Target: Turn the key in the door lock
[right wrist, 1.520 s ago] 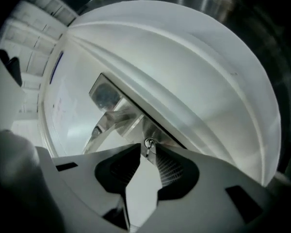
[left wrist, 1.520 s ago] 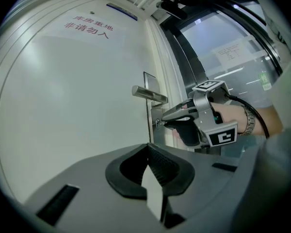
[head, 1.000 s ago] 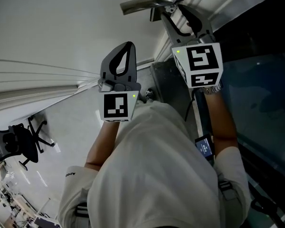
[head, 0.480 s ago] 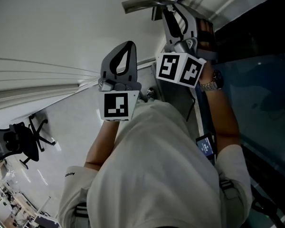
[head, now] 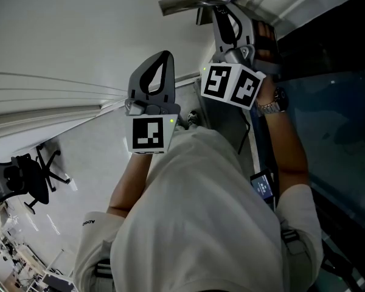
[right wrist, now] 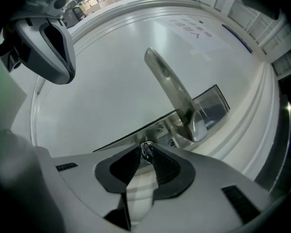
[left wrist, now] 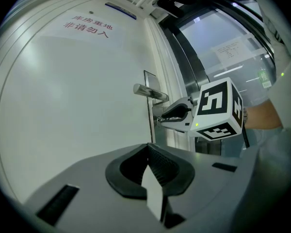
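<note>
A white door (head: 61, 35) carries a metal lever handle (head: 188, 2) on a lock plate (right wrist: 208, 106). Under that handle, a small metal key (right wrist: 146, 151) sticks out of the plate. My right gripper (right wrist: 146, 148) has just been closing and its tips now pinch the key's head. In the head view the right gripper (head: 221, 11) reaches up to the lock, its marker cube rolled onto a corner. The left gripper view shows the right gripper (left wrist: 160, 119) side-on below the handle (left wrist: 148, 91). My left gripper (head: 166, 56) hangs left of it, shut and empty, away from the door hardware.
A dark glass panel (head: 334, 114) in a metal frame borders the door on the right. The door bears a sign with red characters (left wrist: 89, 25). An office chair (head: 24, 181) stands on the floor at lower left. The person's white shirt (head: 201, 212) fills the lower middle.
The right gripper has rolled, its marker cube turning from face-on to corner-on, and shifted slightly left toward the lock. The left gripper has stayed where it was.
</note>
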The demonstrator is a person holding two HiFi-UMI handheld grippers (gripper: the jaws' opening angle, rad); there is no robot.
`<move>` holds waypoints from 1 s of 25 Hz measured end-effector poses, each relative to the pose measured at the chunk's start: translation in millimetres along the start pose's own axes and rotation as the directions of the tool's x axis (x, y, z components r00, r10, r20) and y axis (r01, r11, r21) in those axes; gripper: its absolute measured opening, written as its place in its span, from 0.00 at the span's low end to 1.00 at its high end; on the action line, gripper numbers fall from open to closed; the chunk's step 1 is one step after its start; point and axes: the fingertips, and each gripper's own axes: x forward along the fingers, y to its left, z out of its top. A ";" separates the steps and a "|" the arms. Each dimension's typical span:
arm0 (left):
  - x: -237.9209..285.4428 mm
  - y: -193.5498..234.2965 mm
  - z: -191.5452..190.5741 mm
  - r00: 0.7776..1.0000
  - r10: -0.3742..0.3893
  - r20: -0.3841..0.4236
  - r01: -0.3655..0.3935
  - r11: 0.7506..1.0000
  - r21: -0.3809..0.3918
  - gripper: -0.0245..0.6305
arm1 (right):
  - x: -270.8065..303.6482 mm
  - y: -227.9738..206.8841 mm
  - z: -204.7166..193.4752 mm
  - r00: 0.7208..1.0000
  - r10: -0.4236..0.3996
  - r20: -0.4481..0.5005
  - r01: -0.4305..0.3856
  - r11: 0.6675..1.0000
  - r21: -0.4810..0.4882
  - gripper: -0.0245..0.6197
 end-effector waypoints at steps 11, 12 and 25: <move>2.2 0.9 -1.6 1.000 0.001 -0.014 -0.001 1.000 -0.012 0.05 | 1.1 -3.5 -0.3 1.000 -0.019 -0.001 0.019 0.994 0.105 0.07; 2.4 1.1 -1.5 1.000 0.001 -0.012 -0.001 1.000 -0.010 0.05 | 1.0 -3.9 -0.4 1.000 -0.017 -0.002 0.017 0.991 0.131 0.07; 3.8 1.3 2.7 1.000 0.013 0.000 -0.013 1.000 -0.016 0.05 | 4.1 -15.4 -2.3 0.997 0.053 0.054 -0.076 0.684 0.726 0.07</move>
